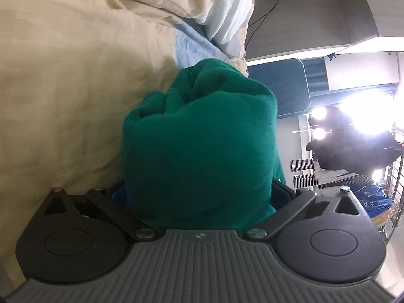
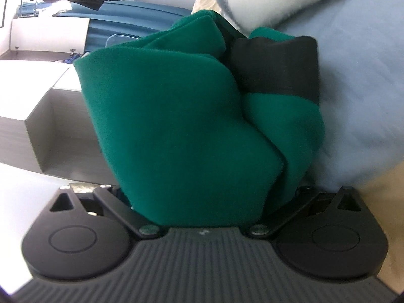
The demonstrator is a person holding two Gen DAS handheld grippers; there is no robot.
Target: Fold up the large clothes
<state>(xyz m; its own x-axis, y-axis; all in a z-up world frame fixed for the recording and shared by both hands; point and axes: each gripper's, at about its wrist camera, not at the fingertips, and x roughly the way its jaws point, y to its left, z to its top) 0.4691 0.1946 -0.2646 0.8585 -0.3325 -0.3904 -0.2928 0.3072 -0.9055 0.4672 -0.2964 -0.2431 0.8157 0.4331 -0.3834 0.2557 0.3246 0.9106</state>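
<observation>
A bunched green garment (image 1: 199,131) fills the whole gap between the wide-set jaws of my left gripper (image 1: 199,176). The cloth covers the pads, so only a finger base (image 1: 281,189) shows and the grip itself is hidden. The view is rolled sideways, with the cream bedding (image 1: 63,88) close along the left side. In the right wrist view the same green garment (image 2: 176,126), with a black ribbed band (image 2: 277,63), narrows toward my right gripper (image 2: 207,181) and bulges beyond it, pinched between its jaws. A light blue sheet (image 2: 353,88) lies just past it.
A white and pale blue duvet (image 1: 227,12) is piled beyond the garment. A blue mattress (image 1: 280,85) leans in the room, with dark clothes (image 1: 353,151) hanging against bright windows. A grey cabinet (image 2: 50,126) stands beside the bed.
</observation>
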